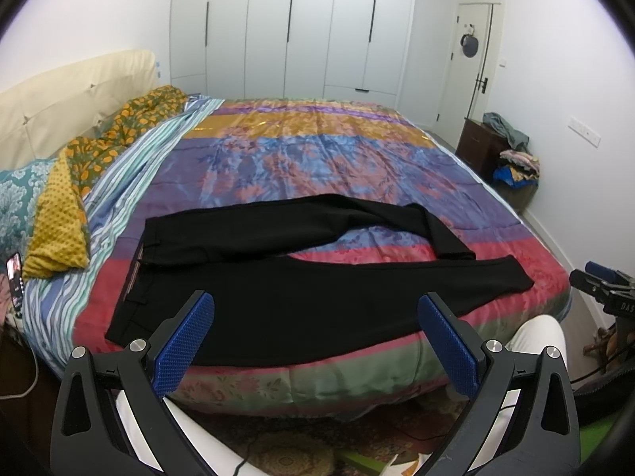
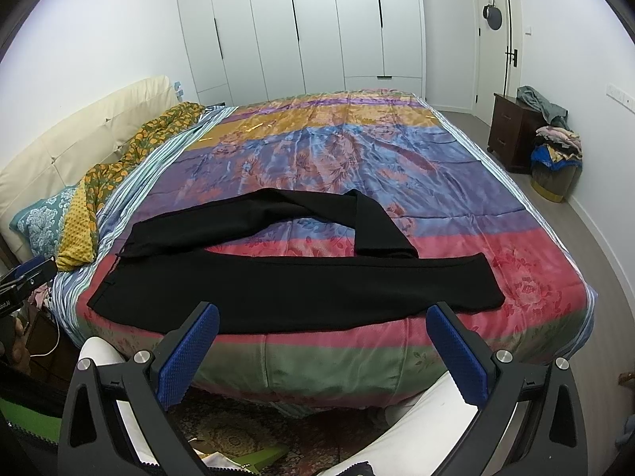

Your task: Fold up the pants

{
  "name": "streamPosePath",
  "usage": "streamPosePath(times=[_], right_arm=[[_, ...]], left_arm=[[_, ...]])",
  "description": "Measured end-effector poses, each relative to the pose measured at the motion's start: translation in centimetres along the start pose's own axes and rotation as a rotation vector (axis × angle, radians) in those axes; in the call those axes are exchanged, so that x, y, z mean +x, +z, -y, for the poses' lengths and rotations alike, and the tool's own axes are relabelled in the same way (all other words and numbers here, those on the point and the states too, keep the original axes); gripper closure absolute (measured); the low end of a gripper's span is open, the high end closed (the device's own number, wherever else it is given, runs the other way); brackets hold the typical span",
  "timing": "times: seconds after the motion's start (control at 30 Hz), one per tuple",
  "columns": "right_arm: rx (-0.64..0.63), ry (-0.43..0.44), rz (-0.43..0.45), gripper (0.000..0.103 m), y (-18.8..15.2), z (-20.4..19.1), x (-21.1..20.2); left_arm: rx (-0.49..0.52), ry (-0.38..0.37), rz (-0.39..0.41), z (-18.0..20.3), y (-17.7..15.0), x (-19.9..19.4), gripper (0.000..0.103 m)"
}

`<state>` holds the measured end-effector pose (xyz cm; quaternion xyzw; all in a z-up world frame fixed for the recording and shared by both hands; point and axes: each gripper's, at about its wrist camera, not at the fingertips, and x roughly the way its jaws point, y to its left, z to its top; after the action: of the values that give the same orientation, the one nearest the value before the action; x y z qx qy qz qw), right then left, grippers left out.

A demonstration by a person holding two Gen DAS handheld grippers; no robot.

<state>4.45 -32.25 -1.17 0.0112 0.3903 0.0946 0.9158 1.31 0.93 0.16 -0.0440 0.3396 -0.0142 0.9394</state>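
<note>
Black pants lie spread on the bed's near edge, waistband to the left, legs to the right. The near leg lies straight; the far leg bends and its end folds back over itself. The pants also show in the right wrist view. My left gripper is open and empty, in front of the bed edge, over the pants' near hem. My right gripper is open and empty, just short of the near leg. The right gripper's body shows at the left view's right edge.
The bed has a colourful satin quilt, with pillows and a cream headboard at left. White wardrobes stand behind. A dark nightstand and a clothes basket stand at right. A phone lies at far left.
</note>
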Motion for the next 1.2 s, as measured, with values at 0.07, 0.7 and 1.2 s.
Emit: streamPosePath(times=[0.07,0.7,1.2], right_arm=[[0.001,0.000,0.000,0.000,0.0,0.0,0.0],[-0.103,-0.017,0.056,0.000,0.3,-1.2,1.1],[-0.417,-0.083,-0.255,0.017,3.9,5.2,36.3]], left_arm=[[0.001,0.001,0.000,0.0,0.0,0.0,0.000],[0.027,0.006,-0.001,0.4,0.3,0.6,0.000],[-0.029,0.036,-0.137,-0.1,0.9,6.6,0.001]])
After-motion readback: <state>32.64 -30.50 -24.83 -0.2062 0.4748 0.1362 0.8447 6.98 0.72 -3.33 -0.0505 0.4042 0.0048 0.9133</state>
